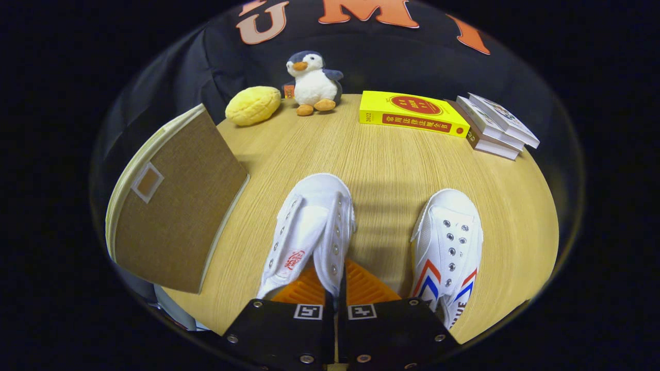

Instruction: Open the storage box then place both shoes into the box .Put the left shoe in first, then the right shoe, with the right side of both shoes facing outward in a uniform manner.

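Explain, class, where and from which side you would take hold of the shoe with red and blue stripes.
Grip the striped shoe by its collar wall, coming from the heel end: its toe points away and the opening faces up. The tool is shut on the other white shoe, pinching its eyelet edge.

A brown fabric box [178, 201] stood lid-up at the frame's left; one white shoe [309, 232] sat low centre, its side clamped between the fingers; another [447, 247], striped red and blue, lay lower right.

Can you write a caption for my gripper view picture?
Gripper pinching the side wall of a white canvas shoe beside its striped twin on a wooden table.
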Demonstrator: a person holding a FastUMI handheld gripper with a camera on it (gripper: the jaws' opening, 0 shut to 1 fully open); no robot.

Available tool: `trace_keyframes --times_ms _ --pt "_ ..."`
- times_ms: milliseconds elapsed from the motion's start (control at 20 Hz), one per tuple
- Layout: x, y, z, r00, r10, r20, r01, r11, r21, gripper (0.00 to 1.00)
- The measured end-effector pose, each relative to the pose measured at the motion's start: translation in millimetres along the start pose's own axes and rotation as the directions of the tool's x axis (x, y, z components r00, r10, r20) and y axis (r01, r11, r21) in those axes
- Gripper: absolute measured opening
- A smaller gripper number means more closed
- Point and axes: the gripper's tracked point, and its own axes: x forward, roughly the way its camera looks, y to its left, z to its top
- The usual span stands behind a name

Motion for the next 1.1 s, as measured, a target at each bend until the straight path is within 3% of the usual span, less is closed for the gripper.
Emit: trace_keyframes --times_ms 400,700,1100 --pt "-43.0 29.7 42.2 0.996 0.068 0.063 -0.07 0.997 0.024 0.01" --pt "-97.7 63.0 100.4 0.98 0.115 0.16 -0.12 0.993 0.021 0.01" --pt "-140.2 149.1 168.7 0.943 0.236 0.234 -0.245 0.969 0.009 0.01"
